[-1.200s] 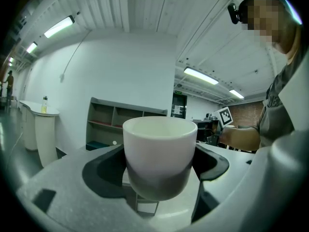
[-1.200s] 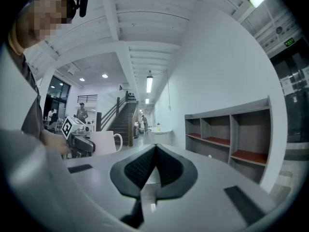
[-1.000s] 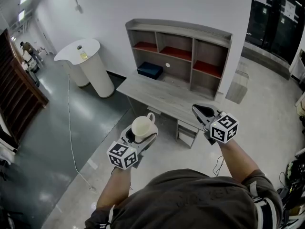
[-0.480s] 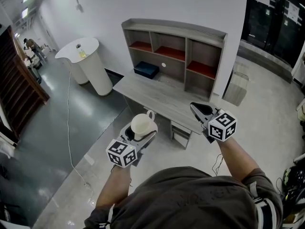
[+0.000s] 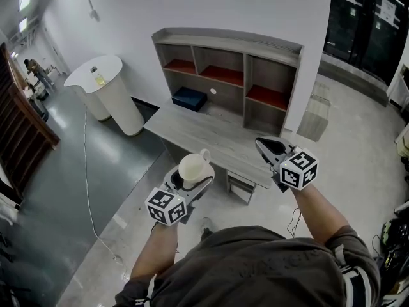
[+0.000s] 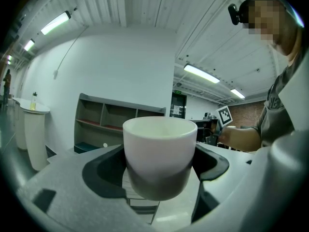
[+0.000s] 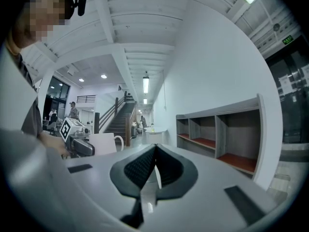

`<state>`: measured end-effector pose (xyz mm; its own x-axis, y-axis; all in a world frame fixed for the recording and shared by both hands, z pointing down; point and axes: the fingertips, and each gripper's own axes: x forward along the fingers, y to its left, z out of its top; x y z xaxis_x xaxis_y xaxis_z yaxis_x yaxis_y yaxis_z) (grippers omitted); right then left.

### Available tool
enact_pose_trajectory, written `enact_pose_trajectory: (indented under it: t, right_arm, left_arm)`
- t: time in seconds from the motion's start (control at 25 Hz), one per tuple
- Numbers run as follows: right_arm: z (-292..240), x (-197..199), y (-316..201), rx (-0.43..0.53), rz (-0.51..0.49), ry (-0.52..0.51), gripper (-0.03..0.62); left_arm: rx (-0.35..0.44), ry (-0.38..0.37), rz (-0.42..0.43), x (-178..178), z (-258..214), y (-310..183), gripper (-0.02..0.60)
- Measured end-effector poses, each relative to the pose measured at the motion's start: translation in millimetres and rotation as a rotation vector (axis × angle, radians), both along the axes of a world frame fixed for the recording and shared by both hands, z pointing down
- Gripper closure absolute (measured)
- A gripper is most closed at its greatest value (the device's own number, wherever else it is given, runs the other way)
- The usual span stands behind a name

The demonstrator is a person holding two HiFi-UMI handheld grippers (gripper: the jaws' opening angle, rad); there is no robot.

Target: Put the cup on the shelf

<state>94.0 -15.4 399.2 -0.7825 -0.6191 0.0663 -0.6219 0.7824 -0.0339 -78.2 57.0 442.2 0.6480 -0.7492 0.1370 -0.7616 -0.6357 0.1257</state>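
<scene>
A white cup [image 5: 193,168] with a handle stands upright between the jaws of my left gripper [image 5: 189,179], which is shut on it; close up, the cup [image 6: 160,156] fills the middle of the left gripper view. My right gripper [image 5: 271,150] is shut with nothing in it, its pads [image 7: 153,170] pressed together. The grey shelf unit [image 5: 227,75] with red-floored compartments stands on a grey desk [image 5: 204,133] against the white wall, ahead of both grippers. The shelf unit [image 7: 217,139] also shows at the right of the right gripper view.
A dark blue box [image 5: 189,98] lies on the desk under the shelf's left part. A white rounded counter [image 5: 105,91] with a bottle stands to the left. A white cable [image 5: 86,171] trails across the floor. A cardboard box [image 5: 315,117] sits right of the desk.
The desk and shelf have drawn closer and shifted slightly left in the head view. Both grippers keep their hold and pose.
</scene>
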Motion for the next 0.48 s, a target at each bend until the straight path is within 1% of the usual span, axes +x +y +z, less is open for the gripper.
enact_pose_trajectory:
  t: [0.12, 0.28, 0.48]
  right_arm:
    - [10.0, -11.5, -35.2, -0.006, 0.027, 0.007, 0.602]
    - [19.0, -34.0, -96.7, -0.011, 0.072, 0.004, 0.602]
    - [6.2, -69.5, -175.1, 0.006, 0.117, -0.019, 0.603]
  left_arm:
    - [0.004, 0.004, 0.034, -11.2, 7.1, -41.4, 0.182]
    - [0.016, 0.011, 0.088, -35.6, 9.8, -112.9, 0.183]
    - [0.029, -0.014, 0.177, -63.9, -2.6, -208.8, 0.183]
